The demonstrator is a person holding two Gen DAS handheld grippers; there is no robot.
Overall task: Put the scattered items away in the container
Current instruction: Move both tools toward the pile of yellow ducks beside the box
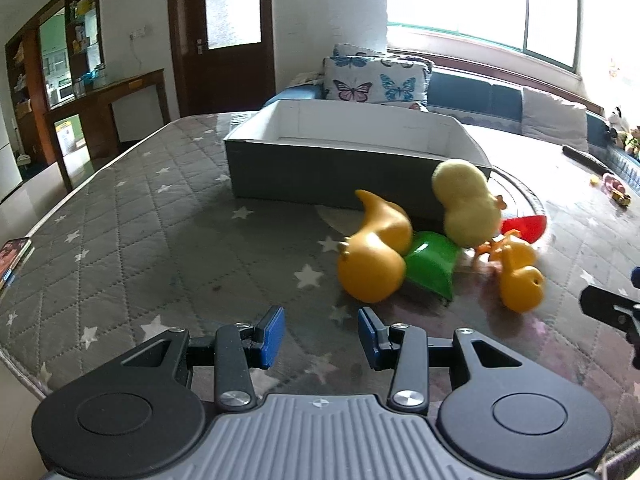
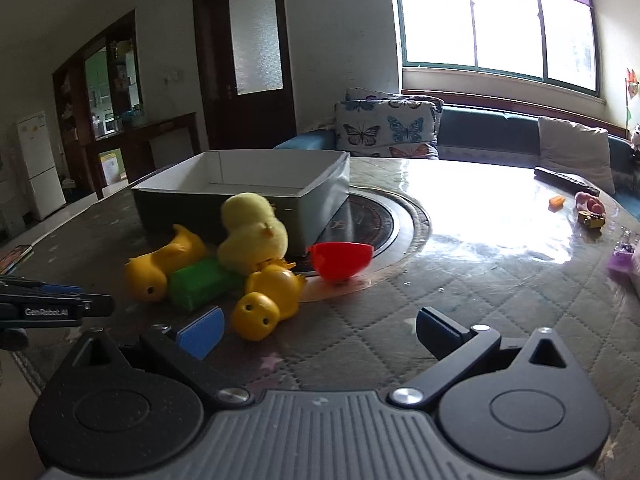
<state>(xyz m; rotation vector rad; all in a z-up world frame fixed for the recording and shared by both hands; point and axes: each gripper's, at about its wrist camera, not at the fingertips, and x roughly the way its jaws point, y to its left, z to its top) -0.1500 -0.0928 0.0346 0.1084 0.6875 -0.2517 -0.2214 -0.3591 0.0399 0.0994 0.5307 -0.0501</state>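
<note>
The quilted grey star-print cover [image 1: 140, 216] stretched out under me on the left wrist view, with a butterfly cushion [image 1: 374, 80] and a bright window behind it. My left gripper [image 1: 321, 334] hung over the cover with its jaws parted and nothing between them. Ahead stood the grey box [image 1: 320, 172], white inside, and in front of its near wall lay the pile: a large orange duck [image 1: 374, 258] touching a green block [image 1: 434, 264], a fluffy yellow chick [image 1: 466, 204] leaning on the box, a small orange duck [image 1: 520, 276], and a red bowl [image 1: 524, 227] beside them. On the right wrist view, the same cover [image 2: 460, 308] ran toward a glossy patch under the window. My right gripper [image 2: 320, 330] was spread wide and empty, its left pad near the small orange duck [image 2: 268, 302]. The green block [image 2: 200, 282], chick [image 2: 252, 232] and red bowl [image 2: 340, 260] sat just outside the box [image 2: 320, 196].
</note>
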